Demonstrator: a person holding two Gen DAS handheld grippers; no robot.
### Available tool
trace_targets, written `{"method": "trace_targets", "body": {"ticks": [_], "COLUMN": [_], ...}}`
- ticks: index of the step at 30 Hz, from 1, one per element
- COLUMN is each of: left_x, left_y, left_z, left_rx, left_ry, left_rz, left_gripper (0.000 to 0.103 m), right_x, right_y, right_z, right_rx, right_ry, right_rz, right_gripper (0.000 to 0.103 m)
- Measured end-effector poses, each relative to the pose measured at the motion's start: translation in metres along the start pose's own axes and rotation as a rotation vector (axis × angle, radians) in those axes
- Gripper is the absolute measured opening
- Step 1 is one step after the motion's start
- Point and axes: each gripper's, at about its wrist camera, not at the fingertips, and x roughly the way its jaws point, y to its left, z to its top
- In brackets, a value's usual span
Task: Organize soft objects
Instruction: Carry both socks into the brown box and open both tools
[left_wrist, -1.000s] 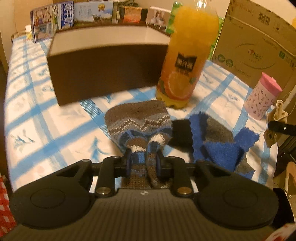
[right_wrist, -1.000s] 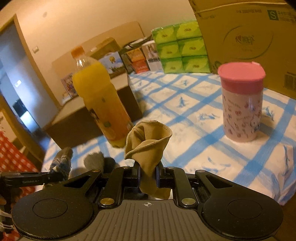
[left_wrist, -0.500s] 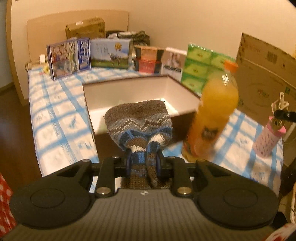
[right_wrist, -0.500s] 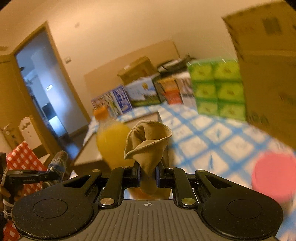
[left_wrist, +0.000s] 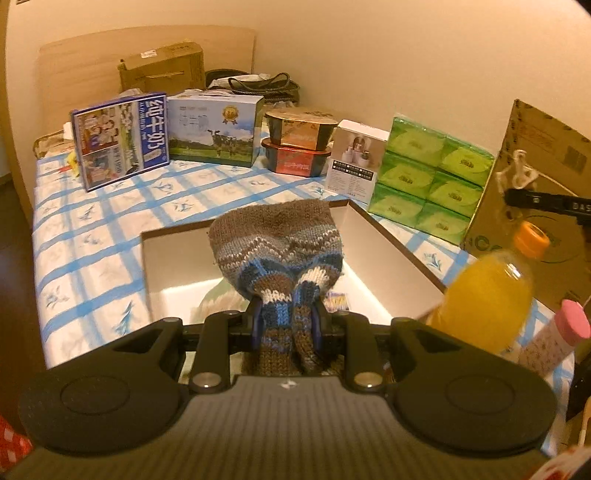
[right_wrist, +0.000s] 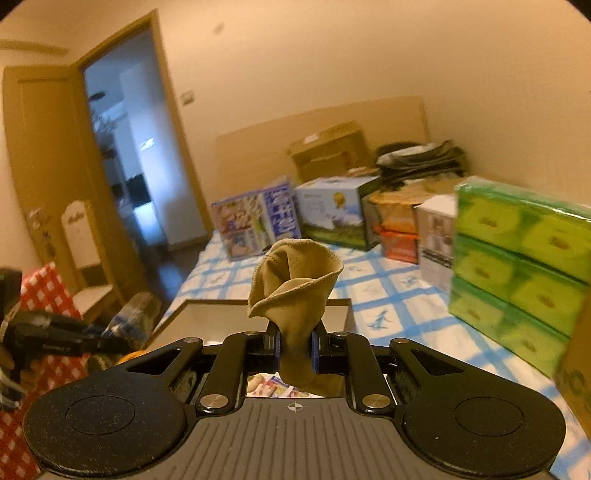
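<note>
Left wrist view: left gripper clamps knit sock — orange bottle beside box.

Each camera rides on its own gripper, looking forward and down over a bed. Both views share the open box, close below, and the far cartons.

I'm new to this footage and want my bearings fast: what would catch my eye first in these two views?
The left gripper is clamped on a brown-and-blue knit sock, held above an open box on the blue-checked bed. The right gripper pinches a tan sock over the same box. A bottle of orange drink stands beside the box, and green tissue packs sit behind it.
</note>
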Motion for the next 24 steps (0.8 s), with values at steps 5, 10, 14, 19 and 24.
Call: {"method": "trace_targets", "body": {"ticks": [5, 10, 14, 19, 24], "left_x": [0.047, 0.091, 0.119, 0.15, 0.175], "left_y": [-0.006, -0.014, -0.017, -0.014, -0.014], "left_z": [0.021, 0.038, 0.044, 0.049, 0.049], "left_rx": [0.011, 0.037, 0.042, 0.021, 0.025], "left_ry": [0.023, 0.044, 0.058, 0.079, 0.107], "left_rz": [-0.02, -0.03, -0.039, -0.064, -0.034], "left_gripper": [0.022, 0.022, 0.023, 0.033, 0.048], "right_x": [0.059, 0.105, 0.136, 0.167, 0.177], "right_y": [-0.019, -0.027, -0.032, -0.028, -0.026], "right_z": [0.0, -0.008, -0.009, -0.014, -0.021], "right_rx": [-0.042, -0.063, -0.086, -0.107, -0.104], "right_ry": [0.078, 0.132, 0.164, 0.186, 0.177], "right_rz": [0.053, 0.114, 0.142, 0.135, 0.127], "right_gripper": [0.015, 0.015, 0.015, 0.053, 0.066]}}
